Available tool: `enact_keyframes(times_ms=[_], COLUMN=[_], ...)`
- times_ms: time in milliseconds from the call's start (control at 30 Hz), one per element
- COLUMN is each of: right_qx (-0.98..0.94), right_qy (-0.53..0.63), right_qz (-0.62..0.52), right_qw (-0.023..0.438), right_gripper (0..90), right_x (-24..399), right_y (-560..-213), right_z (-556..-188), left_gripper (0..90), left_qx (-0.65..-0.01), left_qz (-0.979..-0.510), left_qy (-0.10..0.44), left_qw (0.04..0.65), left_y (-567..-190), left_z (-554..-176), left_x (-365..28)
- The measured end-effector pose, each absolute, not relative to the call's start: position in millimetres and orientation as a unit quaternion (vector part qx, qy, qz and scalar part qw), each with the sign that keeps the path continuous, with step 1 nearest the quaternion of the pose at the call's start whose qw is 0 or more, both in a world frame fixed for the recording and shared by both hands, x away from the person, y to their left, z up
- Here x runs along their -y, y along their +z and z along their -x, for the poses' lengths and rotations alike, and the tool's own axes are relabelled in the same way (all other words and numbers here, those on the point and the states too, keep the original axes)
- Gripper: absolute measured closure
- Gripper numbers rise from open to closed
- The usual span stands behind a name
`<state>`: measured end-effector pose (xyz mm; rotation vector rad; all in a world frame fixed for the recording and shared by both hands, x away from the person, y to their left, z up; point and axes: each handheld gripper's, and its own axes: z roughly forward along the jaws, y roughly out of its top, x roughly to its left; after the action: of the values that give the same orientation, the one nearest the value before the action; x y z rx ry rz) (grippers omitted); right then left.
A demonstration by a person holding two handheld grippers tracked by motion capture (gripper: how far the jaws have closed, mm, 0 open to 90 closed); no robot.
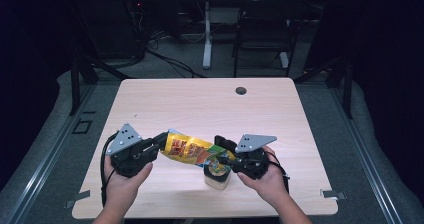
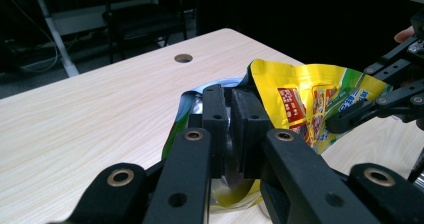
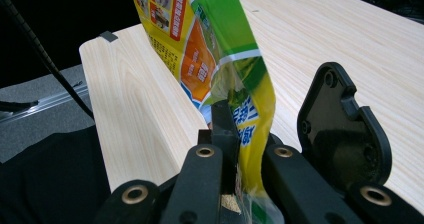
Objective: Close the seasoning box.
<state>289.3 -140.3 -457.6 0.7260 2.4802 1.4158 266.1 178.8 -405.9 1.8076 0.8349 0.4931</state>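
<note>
A yellow and green snack bag (image 1: 187, 151) hangs stretched between my two grippers above the near part of the table. My left gripper (image 1: 161, 140) is shut on its left end; in the left gripper view the jaws (image 2: 230, 126) pinch the bag (image 2: 305, 101) edge. On the other end my right gripper (image 1: 223, 159) is shut, with the green corner of the bag (image 3: 200, 54) clamped between its jaws (image 3: 239, 134). A pale cup (image 1: 217, 180) stands on the table right under that end. My right gripper (image 2: 350, 115) also appears in the left gripper view.
The light wooden table (image 1: 200, 104) has a cable hole (image 1: 241, 90) near its far edge. A black chair (image 1: 265, 24) and a white desk leg (image 1: 207, 31) stand on the floor beyond. A black flat piece (image 3: 345, 134) sits just right of the right jaws.
</note>
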Motion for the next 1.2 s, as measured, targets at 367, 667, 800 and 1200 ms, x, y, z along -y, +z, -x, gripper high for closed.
enact_keyframes(times_ms=[367, 667, 800, 1200], right_qx=[-0.839, -0.841, -0.841, -0.841], right_qy=[0.476, 0.473, 0.474, 0.475], right_qz=[-0.244, -0.242, -0.242, -0.240], right_qw=[0.096, 0.100, 0.098, 0.097], right_gripper=[88.0, 87.6, 87.6, 87.5], right_x=[140.1, 139.4, 139.7, 141.3], right_y=[-458.1, -457.6, -457.7, -456.7], right_z=[-289.7, -289.0, -289.4, -287.8], left_gripper=[85.0, 85.1, 85.1, 85.0], left_qx=[-0.347, -0.348, -0.348, -0.346], left_qz=[-0.755, -0.755, -0.756, -0.759], left_qy=[0.207, 0.205, 0.204, 0.203], left_qw=[0.516, 0.516, 0.516, 0.513], left_y=[-406.5, -407.0, -406.7, -407.5], left_z=[-266.3, -267.2, -267.6, -267.8], left_x=[-177.9, -177.9, -177.9, -177.3])
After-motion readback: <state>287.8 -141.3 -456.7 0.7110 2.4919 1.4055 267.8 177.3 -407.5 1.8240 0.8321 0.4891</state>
